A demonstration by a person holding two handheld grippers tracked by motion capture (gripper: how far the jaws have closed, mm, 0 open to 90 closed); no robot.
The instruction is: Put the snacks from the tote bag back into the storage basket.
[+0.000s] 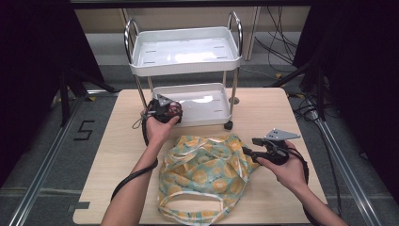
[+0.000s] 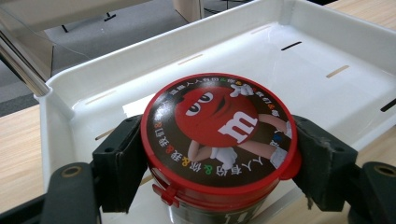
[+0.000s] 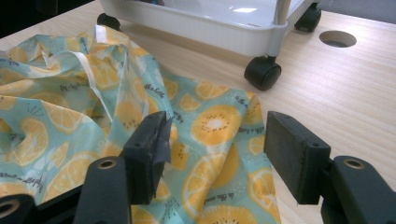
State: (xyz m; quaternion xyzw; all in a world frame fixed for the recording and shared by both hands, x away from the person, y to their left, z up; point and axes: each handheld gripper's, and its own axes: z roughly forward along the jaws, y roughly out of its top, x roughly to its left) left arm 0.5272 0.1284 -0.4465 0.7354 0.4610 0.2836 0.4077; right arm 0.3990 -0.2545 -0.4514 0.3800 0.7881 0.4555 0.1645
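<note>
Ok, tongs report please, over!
Left tongs shut on candy tub, above cart's lower tray. Right tongs open over fruit-print bag. Nothing blocking.

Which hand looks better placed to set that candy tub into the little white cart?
Left. Its gripper already clamps the candy tub over the cart's lower tray; the right gripper hangs open above the bag.

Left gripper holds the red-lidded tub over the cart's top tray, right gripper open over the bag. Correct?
Not quite: the left gripper holds the tub over the cart's lower tray, not the top one, per the high view. The right gripper is open over the bag.
</note>
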